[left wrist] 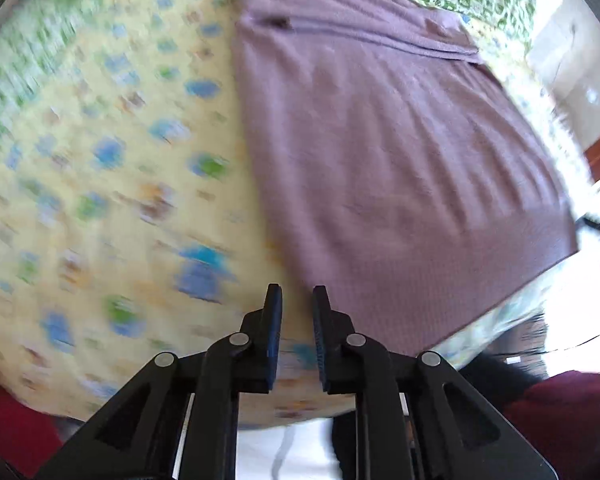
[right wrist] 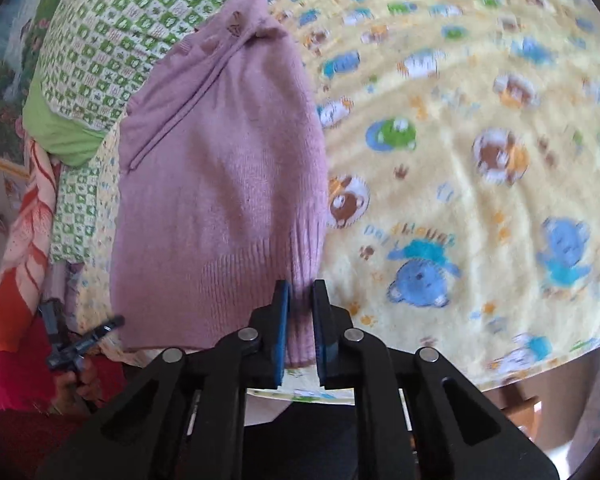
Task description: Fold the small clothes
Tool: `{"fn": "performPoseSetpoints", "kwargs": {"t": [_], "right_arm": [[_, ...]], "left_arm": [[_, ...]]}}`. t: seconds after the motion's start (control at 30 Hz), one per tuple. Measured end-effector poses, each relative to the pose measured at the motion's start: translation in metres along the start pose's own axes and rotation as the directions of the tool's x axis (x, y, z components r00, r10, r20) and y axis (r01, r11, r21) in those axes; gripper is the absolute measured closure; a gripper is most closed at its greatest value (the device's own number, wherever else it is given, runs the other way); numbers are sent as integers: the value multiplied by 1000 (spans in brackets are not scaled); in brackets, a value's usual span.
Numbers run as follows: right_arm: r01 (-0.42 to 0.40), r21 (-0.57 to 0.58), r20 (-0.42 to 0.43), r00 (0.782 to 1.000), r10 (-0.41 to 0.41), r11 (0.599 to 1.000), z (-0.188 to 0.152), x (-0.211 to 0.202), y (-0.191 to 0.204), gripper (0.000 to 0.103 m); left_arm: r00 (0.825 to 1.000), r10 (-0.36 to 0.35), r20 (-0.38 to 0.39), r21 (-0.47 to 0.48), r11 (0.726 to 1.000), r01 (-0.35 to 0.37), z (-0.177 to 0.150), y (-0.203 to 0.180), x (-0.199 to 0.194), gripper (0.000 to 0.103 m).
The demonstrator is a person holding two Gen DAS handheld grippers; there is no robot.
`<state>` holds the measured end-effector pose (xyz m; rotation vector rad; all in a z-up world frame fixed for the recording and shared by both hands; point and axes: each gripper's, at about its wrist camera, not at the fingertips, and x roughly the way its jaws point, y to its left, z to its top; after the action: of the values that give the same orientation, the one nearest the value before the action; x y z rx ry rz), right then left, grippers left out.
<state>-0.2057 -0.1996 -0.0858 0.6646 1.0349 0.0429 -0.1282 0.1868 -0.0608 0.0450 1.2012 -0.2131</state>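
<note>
A mauve knitted sweater [left wrist: 400, 152] lies spread on a yellow cartoon-print blanket [left wrist: 100, 200]. In the left wrist view my left gripper [left wrist: 297, 296] hangs above the sweater's near left corner, its jaws a little apart and empty; this view is blurred. In the right wrist view the same sweater [right wrist: 220, 184] lies lengthwise, and my right gripper [right wrist: 301, 290] has its jaws on either side of the ribbed hem at the near right corner, with a narrow gap. The left gripper [right wrist: 74, 340] also shows at the far left there.
A green-and-white checked pillow [right wrist: 112, 36] lies at the sweater's far end. The yellow blanket [right wrist: 480, 160] stretches wide to the right. The bed's near edge runs just under the grippers. An orange patterned cloth [right wrist: 24, 248] hangs at the left.
</note>
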Motion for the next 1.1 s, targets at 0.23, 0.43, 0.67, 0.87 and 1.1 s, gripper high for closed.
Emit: {"fn": "performPoseSetpoints", "kwargs": {"t": [0.23, 0.43, 0.67, 0.87, 1.1], "right_arm": [[-62, 28, -35, 997, 63, 998, 8, -5, -17, 56], [-113, 77, -70, 990, 119, 991, 5, 19, -9, 56], [-156, 100, -79, 983, 164, 983, 15, 41, -7, 59], [-252, 109, -82, 962, 261, 962, 21, 35, -4, 94], [-432, 122, 90, 901, 424, 893, 61, 5, 11, 94]], "left_arm": [[989, -122, -84, -87, 990, 115, 8, 36, 1, 69], [927, -331, -174, -268, 922, 279, 12, 19, 34, 56], [951, -265, -161, -192, 953, 233, 21, -11, 43, 93], [944, -330, -24, -181, 930, 321, 33, -19, 18, 96], [914, -365, 174, -203, 896, 396, 88, -3, -18, 97]]}}
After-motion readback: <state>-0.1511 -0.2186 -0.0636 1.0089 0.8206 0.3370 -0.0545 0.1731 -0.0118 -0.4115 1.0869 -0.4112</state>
